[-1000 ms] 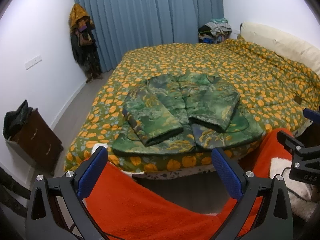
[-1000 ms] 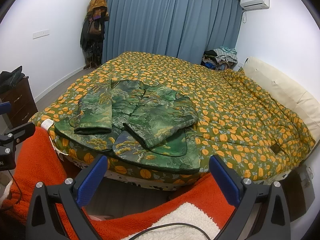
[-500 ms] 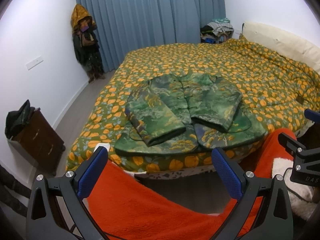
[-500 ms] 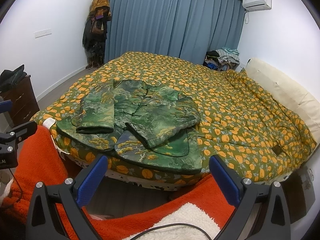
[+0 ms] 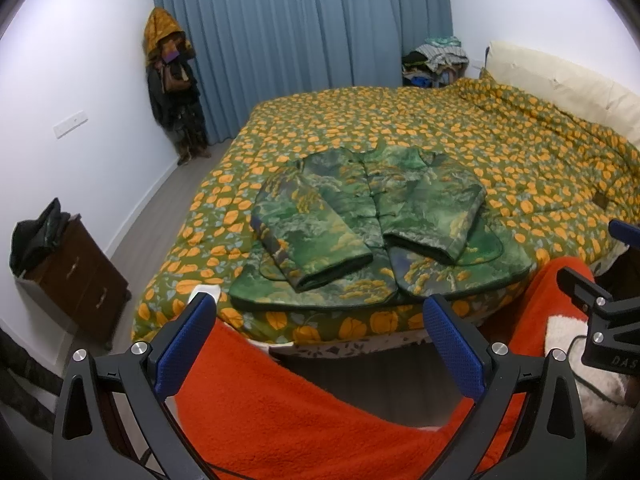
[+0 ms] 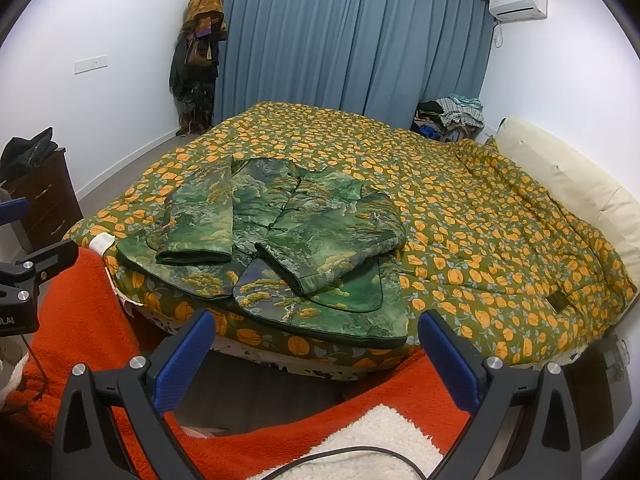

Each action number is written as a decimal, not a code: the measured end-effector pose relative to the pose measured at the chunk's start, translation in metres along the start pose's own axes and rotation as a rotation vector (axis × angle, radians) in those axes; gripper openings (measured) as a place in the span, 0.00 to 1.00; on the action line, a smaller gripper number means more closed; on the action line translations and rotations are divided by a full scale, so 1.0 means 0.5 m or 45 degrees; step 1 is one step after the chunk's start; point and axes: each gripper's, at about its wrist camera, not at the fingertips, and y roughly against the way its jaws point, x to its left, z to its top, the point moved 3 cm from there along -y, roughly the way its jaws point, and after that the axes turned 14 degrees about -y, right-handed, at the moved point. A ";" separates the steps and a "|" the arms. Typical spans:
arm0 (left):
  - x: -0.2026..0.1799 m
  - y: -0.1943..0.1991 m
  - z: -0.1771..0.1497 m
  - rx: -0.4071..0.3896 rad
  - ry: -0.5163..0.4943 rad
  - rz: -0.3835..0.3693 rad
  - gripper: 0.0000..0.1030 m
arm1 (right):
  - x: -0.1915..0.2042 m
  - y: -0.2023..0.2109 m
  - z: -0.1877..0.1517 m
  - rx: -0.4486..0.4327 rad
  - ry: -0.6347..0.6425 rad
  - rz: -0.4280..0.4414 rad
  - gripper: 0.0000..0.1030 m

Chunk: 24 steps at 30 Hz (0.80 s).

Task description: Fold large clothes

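A green patterned jacket (image 5: 372, 220) (image 6: 280, 240) lies flat near the foot edge of the bed, front up, both sleeves folded in over the chest. My left gripper (image 5: 320, 332) is open, held back from the bed above an orange fleece garment (image 5: 288, 408). My right gripper (image 6: 312, 344) is open too, short of the bed edge, with nothing between its fingers. In the left wrist view the right gripper's body (image 5: 600, 312) shows at the right edge.
The bed carries a green quilt with orange flowers (image 5: 480, 140) (image 6: 480, 208) and a cream headboard (image 6: 560, 168). A dark wooden drawer unit (image 5: 76, 276) stands by the left wall. Blue curtains (image 6: 340, 40), hanging coats (image 6: 200, 56) and a clothes pile (image 6: 452, 114) lie beyond.
Both grippers have drawn slightly back from the bed, so the jacket looks a little smaller and farther. The jacket itself has not moved.
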 end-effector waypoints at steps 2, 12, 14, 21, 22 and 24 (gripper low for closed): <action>0.003 0.000 -0.002 -0.006 0.000 -0.016 1.00 | 0.003 0.002 0.000 -0.007 0.005 0.000 1.00; -0.011 0.012 0.000 -0.054 -0.035 -0.092 1.00 | 0.039 0.030 -0.004 -0.077 0.118 0.082 1.00; -0.002 0.011 0.002 -0.063 -0.008 -0.116 1.00 | 0.031 0.030 0.000 -0.075 0.095 0.092 1.00; 0.039 0.021 0.019 -0.219 -0.006 -0.036 1.00 | -0.001 0.040 0.022 -0.137 0.062 0.086 1.00; 0.044 0.020 0.023 -0.234 -0.016 -0.020 1.00 | -0.005 0.040 0.027 -0.152 0.066 0.079 1.00; 0.053 0.016 0.027 -0.250 -0.027 -0.006 1.00 | -0.017 0.046 0.047 -0.201 0.068 0.058 1.00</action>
